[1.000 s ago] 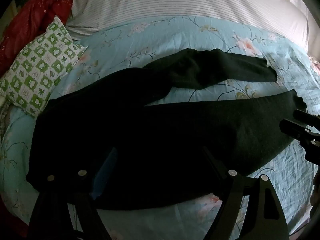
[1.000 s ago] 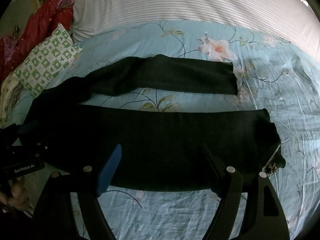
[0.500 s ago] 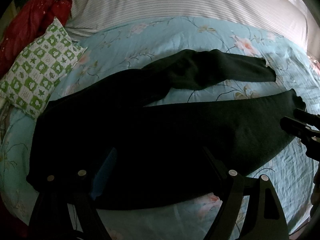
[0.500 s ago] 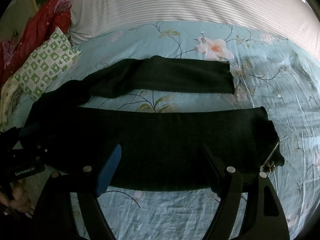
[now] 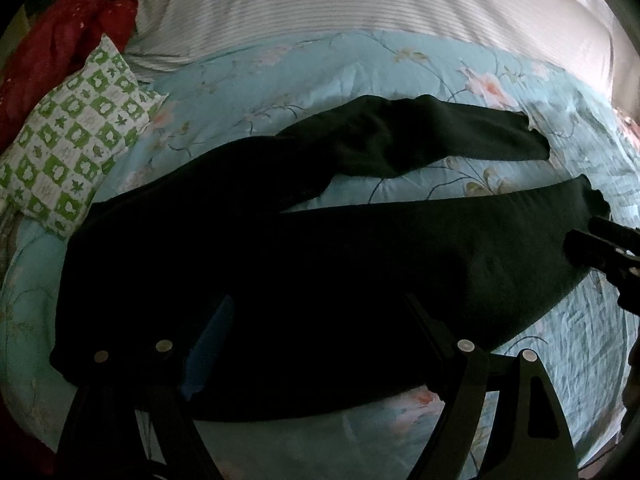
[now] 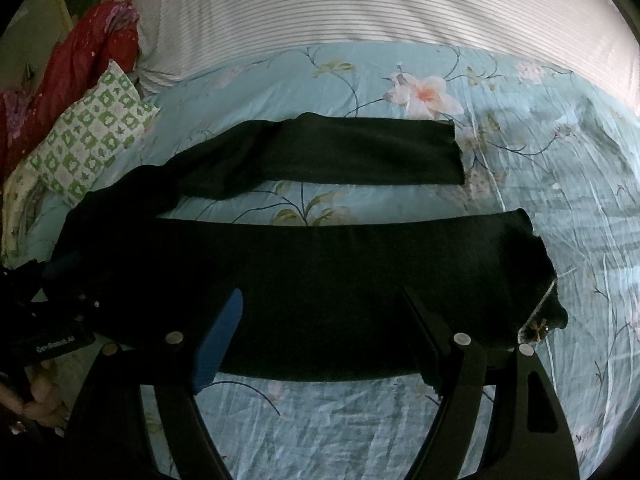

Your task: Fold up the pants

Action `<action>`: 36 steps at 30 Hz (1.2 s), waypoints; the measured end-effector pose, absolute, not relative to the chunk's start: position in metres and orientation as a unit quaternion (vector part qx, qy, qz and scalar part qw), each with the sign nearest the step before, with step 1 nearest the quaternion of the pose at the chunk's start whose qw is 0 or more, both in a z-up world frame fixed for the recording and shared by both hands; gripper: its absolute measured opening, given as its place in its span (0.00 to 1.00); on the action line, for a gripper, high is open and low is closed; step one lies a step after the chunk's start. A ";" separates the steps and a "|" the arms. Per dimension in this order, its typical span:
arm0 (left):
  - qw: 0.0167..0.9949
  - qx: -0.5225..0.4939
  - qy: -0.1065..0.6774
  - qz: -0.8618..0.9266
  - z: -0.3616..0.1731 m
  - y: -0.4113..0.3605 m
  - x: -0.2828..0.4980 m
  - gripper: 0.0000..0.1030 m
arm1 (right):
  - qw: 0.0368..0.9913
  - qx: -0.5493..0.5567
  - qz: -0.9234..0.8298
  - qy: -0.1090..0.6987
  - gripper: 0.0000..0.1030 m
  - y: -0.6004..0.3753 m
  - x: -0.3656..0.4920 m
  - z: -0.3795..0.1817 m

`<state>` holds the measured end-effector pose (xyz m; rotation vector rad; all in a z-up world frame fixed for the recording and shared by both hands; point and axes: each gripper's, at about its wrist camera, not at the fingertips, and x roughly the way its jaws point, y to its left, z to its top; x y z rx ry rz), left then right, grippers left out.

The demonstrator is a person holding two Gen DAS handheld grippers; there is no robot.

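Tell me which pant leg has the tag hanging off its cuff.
The near leg, the one under the open right gripper. A small tag dangles at its cuff; the far leg ends in a plain cuff.

Bedroom, floral bedsheet (image 6: 520,184), checked pillow (image 6: 92,140)

Dim light, fisheye bending, dark corners

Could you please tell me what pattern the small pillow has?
Green and white checks on the pillow; clearest in the left wrist view.
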<state>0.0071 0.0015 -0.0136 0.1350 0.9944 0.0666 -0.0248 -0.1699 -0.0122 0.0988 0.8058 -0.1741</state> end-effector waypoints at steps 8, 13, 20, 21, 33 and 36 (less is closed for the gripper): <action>0.868 0.075 0.490 0.010 -0.012 0.001 0.019 0.81 | 0.918 0.084 -0.077 0.380 0.77 -0.183 -0.025 -0.002; 0.867 0.090 0.491 0.004 -0.008 0.002 0.033 0.81 | 0.919 0.083 -0.086 0.377 0.77 -0.191 -0.021 0.006; 0.866 0.116 0.487 -0.007 0.003 0.003 0.066 0.81 | 0.918 0.089 -0.085 0.377 0.77 -0.204 -0.007 0.013; 0.865 0.120 0.486 -0.008 0.005 0.003 0.072 0.81 | 0.919 0.090 -0.085 0.375 0.77 -0.207 -0.004 0.015; 0.857 0.127 0.499 -0.016 0.010 0.010 0.170 0.78 | 0.914 0.133 -0.101 0.370 0.77 -0.269 0.048 0.032; 0.853 0.136 0.504 -0.014 0.005 0.008 0.198 0.78 | 0.910 0.154 -0.105 0.371 0.77 -0.290 0.064 0.035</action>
